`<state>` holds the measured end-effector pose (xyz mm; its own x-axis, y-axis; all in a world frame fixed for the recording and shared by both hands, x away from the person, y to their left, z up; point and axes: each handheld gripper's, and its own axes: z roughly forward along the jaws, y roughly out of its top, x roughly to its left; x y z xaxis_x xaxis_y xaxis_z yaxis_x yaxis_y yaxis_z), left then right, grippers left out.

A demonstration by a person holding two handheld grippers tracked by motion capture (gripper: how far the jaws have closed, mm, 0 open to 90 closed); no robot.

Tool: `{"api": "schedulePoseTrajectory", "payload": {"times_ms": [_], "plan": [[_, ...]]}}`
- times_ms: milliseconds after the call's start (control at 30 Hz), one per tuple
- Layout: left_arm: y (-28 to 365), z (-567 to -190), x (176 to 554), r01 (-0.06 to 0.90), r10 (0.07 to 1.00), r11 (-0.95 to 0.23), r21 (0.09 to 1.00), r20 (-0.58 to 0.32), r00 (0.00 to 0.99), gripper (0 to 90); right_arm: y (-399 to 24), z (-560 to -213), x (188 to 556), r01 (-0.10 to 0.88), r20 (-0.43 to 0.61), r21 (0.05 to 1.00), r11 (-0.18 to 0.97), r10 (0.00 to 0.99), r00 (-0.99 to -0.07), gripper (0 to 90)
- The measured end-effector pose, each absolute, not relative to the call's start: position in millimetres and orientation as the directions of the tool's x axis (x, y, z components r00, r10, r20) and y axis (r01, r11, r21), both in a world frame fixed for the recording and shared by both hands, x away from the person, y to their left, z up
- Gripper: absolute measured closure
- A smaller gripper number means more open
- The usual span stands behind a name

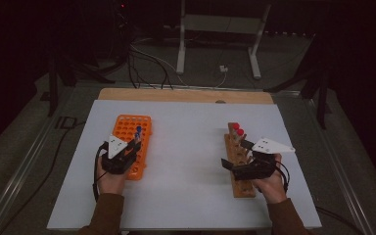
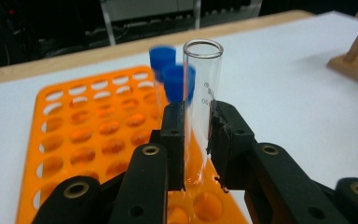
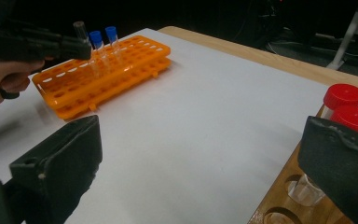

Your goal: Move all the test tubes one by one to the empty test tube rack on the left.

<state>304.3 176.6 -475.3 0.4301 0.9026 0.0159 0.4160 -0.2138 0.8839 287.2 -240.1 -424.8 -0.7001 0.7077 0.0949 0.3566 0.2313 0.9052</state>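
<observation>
Left tool (image 2: 196, 140) grips an uncapped glass tube (image 2: 200, 93) just before 2 blue-capped tubes (image 2: 170, 74), seemingly over the orange rack (image 2: 81, 135); right tool (image 3: 205, 172) gapes wide.

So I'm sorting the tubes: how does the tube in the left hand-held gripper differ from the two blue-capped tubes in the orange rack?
The held tube has no cap and an open mouth; the blue-capped tubes are closed. The held tube is clamped between the jaws of the left hand-held gripper over the orange rack; the blue-capped tubes stand free in its holes. All are clear and upright.

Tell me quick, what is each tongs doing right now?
Left tongs: shut on the uncapped clear glass tube, above the orange plastic rack.
Right tongs: open, holding nothing.
</observation>
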Motion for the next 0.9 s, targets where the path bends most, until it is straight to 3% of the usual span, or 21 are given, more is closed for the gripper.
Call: {"api": "schedulePoseTrajectory", "payload": {"times_ms": [300, 900], "plan": [[172, -483, 307, 0.482, 0.91, -0.241, 0.842, 0.022, 0.415, 76.1, -242, -425, 287, 0.358, 0.095, 0.905, 0.231, 0.71, -0.698, 0.1], [169, -488, 308, 0.517, 0.911, -0.274, 0.811, 0.045, 0.411, 76.5, -244, -423, 286, 0.35, 0.093, 0.909, 0.226, 0.709, -0.699, 0.2]]}}
